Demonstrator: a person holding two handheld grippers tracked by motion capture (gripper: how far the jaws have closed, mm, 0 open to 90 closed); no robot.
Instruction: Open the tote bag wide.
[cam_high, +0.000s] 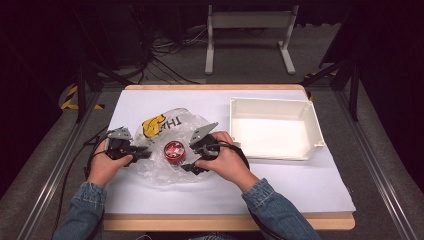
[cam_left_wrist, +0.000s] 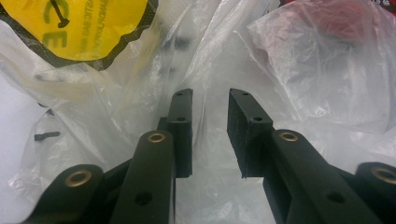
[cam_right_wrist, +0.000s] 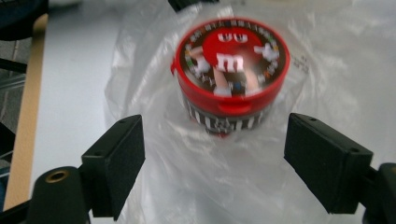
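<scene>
Red-lidded candy tub (cam_high: 174, 151) stood upright on the clear plastic bag (cam_high: 165, 172), in the near-left part of the table (cam_high: 310, 190), closer to its near edge than its far edge. In the right gripper view the tub (cam_right_wrist: 232, 77) showed a cartoon candy figure on the lid and a dark printed wall below; the picture was slightly blurred, small lettering unreadable.

Bag lay crumpled and spread flat under and around the tub, a yellow-and-black print (cam_high: 154, 125) on its far-left part (same yellow patch (cam_left_wrist: 84, 28) at upper left in the left gripper view). Whether the tub sat inside the bag or merely on top, could not tell.

Right gripper (cam_high: 192, 156) sat just beside the tub on its right, held in the person's right hand (cam_high: 225, 162). Its jaws stood spread wide, tub ahead of them and apart from both pads (cam_right_wrist: 116, 163), nothing pinched.

Left gripper (cam_high: 141, 152) sat on the tub's left, in the left hand (cam_high: 104, 167), over the bag's left part. Its jaws stood parted by a narrow gap, bag film (cam_left_wrist: 210, 140) showing between and behind them; the pads (cam_left_wrist: 183, 135) did not press on it.

White open tray (cam_high: 272, 129) stood at the far-right part of the table, well apart from tub and bag

Denim sleeves (cam_high: 277, 210) came in from the near edge
</scene>
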